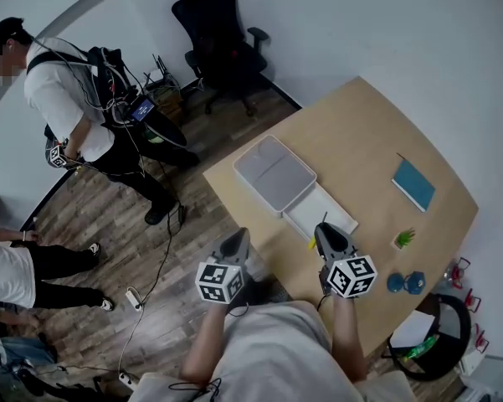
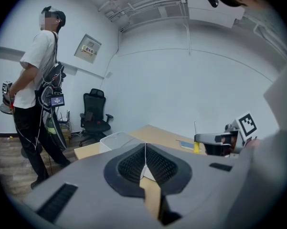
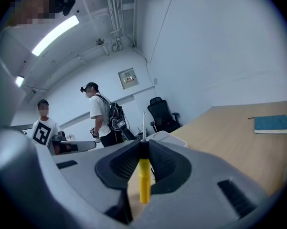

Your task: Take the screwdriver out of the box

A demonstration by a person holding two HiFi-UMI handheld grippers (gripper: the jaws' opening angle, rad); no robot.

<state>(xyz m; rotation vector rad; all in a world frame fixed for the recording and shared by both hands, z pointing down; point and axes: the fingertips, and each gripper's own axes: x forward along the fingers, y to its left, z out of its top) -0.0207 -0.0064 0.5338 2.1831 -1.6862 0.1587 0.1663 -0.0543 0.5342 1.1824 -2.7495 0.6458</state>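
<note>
My right gripper (image 1: pixel 325 231) is shut on the screwdriver (image 3: pixel 143 180), which has a yellow handle and a thin metal shaft that points up past the jaws. It hangs over the table's near edge, just in front of the open white box (image 1: pixel 318 212). The box's grey lid (image 1: pixel 274 172) lies beside it, farther back. In the left gripper view the screwdriver (image 2: pixel 196 147) shows at the right, sticking up from the right gripper. My left gripper (image 1: pixel 237 239) is shut with nothing in it and is off the table's left edge, above the floor; its pads (image 2: pixel 133 163) meet.
On the wooden table (image 1: pixel 360 141) lie a blue notebook (image 1: pixel 413 184), a small green plant (image 1: pixel 404 239) and blue round objects (image 1: pixel 406 283). A black office chair (image 1: pixel 218 32) stands behind. One person (image 1: pixel 75 115) stands at the left, another (image 1: pixel 17 275) nearer. A cable (image 1: pixel 151 283) runs over the floor.
</note>
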